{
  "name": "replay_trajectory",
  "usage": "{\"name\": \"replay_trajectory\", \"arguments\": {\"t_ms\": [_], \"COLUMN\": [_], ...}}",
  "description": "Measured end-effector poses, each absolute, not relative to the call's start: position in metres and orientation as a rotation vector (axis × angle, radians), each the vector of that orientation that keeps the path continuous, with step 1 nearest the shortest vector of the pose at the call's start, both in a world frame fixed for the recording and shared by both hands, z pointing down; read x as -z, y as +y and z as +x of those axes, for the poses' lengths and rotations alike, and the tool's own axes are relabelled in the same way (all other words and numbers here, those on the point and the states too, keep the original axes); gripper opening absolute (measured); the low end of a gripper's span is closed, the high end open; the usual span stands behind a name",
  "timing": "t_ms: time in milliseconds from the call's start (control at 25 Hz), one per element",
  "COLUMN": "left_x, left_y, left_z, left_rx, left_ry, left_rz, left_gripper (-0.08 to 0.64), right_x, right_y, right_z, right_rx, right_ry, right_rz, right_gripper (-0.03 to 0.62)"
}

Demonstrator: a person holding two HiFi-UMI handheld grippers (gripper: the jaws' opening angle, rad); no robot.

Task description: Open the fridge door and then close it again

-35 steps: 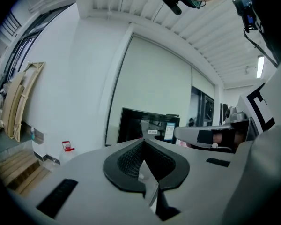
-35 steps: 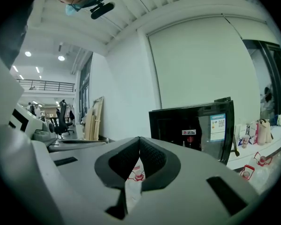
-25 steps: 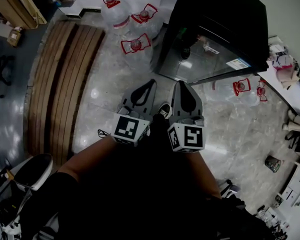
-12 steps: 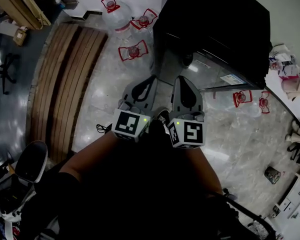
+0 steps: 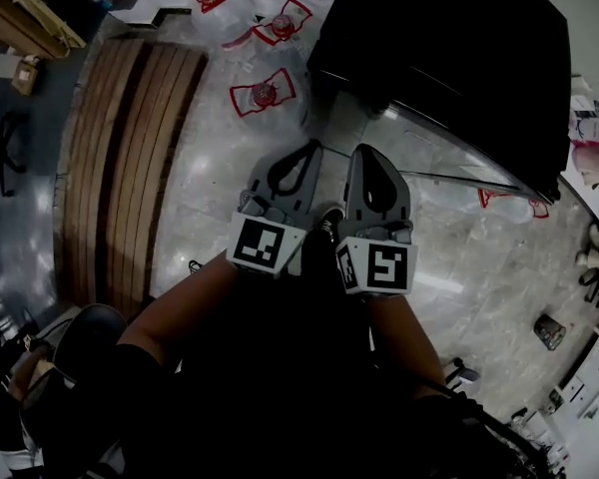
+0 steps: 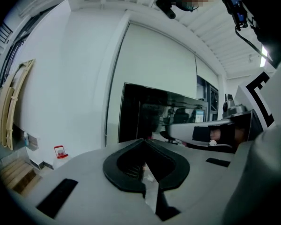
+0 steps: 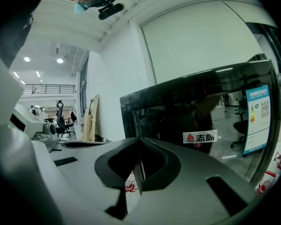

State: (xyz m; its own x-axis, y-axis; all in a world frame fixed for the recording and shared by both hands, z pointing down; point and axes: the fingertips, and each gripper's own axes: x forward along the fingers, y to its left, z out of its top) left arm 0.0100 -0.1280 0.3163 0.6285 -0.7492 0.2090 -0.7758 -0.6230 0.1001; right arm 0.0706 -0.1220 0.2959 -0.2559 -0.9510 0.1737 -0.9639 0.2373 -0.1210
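The black fridge (image 5: 449, 58) fills the upper right of the head view, and its dark glass door (image 5: 449, 153) faces me and looks closed. My left gripper (image 5: 307, 148) and right gripper (image 5: 364, 152) are held side by side in front of me, pointing at the fridge's near left corner and short of it. Both are shut with nothing between the jaws. In the left gripper view the fridge (image 6: 145, 118) stands ahead beyond the left gripper (image 6: 143, 142). In the right gripper view the glass door with its stickers (image 7: 201, 121) lies ahead and to the right of the right gripper (image 7: 139, 139).
Several water bottles with red handles (image 5: 265, 93) stand on the floor left of the fridge, another (image 5: 499, 200) at its right. A slatted wooden bench (image 5: 130, 158) runs along the left. My shoe (image 5: 327, 218) shows between the grippers. Clutter lines the right edge.
Both grippers have moved forward together toward the fridge, which now looks larger and closer. Their jaws stayed shut.
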Motion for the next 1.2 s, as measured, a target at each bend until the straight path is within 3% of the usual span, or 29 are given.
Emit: {"name": "replay_trajectory", "arguments": {"t_ms": [360, 480, 1200], "left_x": [-0.37, -0.387, -0.437], "left_y": [-0.162, -0.17, -0.204], "left_z": [-0.005, -0.007, 0.003], "left_rx": [-0.215, -0.22, -0.07], "left_ry": [-1.211, -1.164, -0.849], "left_rz": [2.672, 2.68, 2.831], "left_gripper": [0.008, 0.079, 0.151], "right_x": [-0.342, -0.356, -0.423], "right_y": [-0.145, -0.149, -0.17], "right_z": [0.049, 0.044, 0.043], "right_rx": [-0.334, -0.346, -0.392], "right_ry": [-2.391, -2.39, -2.349], "right_rz": [1.864, 1.858, 1.909], "right_gripper": [0.015, 0.015, 0.015]}}
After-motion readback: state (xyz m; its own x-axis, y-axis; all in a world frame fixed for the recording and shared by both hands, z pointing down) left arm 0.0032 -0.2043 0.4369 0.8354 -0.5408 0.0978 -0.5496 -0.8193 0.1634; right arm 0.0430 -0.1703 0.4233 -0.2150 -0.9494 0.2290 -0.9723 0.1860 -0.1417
